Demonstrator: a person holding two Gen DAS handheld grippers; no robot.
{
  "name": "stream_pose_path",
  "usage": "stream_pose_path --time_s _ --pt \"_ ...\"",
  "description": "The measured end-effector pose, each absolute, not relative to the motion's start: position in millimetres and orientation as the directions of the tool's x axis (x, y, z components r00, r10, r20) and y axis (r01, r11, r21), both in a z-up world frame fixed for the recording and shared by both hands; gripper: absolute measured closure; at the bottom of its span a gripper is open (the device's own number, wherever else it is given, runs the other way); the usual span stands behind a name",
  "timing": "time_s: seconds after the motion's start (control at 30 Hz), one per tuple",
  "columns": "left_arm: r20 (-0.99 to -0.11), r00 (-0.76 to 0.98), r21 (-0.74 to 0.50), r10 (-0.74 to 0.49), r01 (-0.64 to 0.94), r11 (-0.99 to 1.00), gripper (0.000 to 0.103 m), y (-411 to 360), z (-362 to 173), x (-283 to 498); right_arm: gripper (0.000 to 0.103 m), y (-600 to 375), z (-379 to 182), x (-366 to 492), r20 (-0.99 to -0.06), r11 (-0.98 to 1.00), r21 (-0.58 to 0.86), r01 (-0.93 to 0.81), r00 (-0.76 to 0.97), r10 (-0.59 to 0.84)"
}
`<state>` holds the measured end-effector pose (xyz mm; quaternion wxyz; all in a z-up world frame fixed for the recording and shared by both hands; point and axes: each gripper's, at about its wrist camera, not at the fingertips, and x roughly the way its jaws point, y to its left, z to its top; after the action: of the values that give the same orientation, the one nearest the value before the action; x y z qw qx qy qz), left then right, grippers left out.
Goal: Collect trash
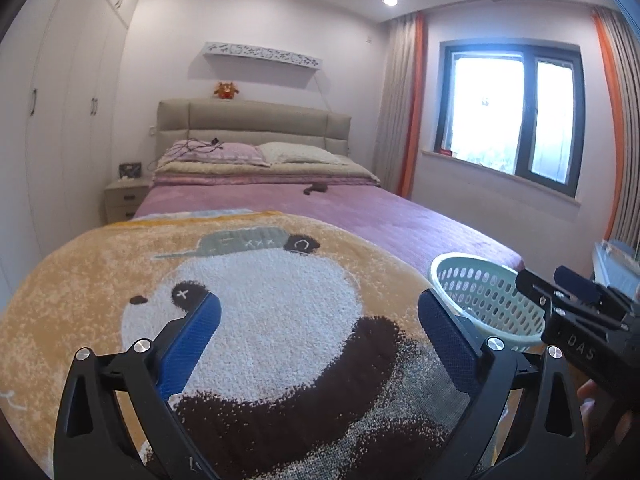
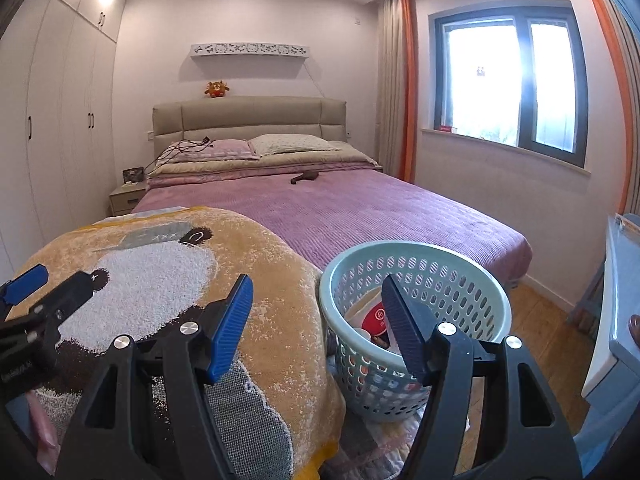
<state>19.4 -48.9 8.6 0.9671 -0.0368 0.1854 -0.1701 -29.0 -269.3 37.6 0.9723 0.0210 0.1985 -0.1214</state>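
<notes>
Left gripper: my left wrist view shows both fingers spread wide with nothing between them. The pads are blue ribbed rubber on black plastic arms with silver pivot bolts. It hovers over the blanket, pointing toward the headboard.

Right gripper: jaws wide apart and empty, with the same blue ribbed pads. Its left finger is over the blanket edge and its right finger is over the basket opening.

Cross-views: the right gripper's black body enters at the right edge of the left view; the left gripper shows at the left edge of the right view.

Blanket: fluffy, tan-orange, with a white and dark brown panda print wearing a grey cap. It fills the lower centre of the left view.

Basket: round, pale green perforated plastic, just beside the blanket, lower centre-right of the right view.

Trash: a red and white piece lies inside the basket. Only the right view shows it; the left view shows the basket's rim and wall alone.

Bed: covered with a ribbed mauve spread, pillows at the padded beige headboard. A small dark object lies mid-bed; I cannot tell what it is.

Floor: wood boards, seen only in the right view.
</notes>
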Motion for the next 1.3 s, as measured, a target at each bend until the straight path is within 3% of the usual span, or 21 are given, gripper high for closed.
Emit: stream_pose_path --time_s 1.3 --pt "-0.375 0.869 -0.132 -0.322 0.294 0.947 0.007 -54 8 20 0.040 -274 26 -16 -0.464 0.979 0.046 0.199 0.872 -0.155"
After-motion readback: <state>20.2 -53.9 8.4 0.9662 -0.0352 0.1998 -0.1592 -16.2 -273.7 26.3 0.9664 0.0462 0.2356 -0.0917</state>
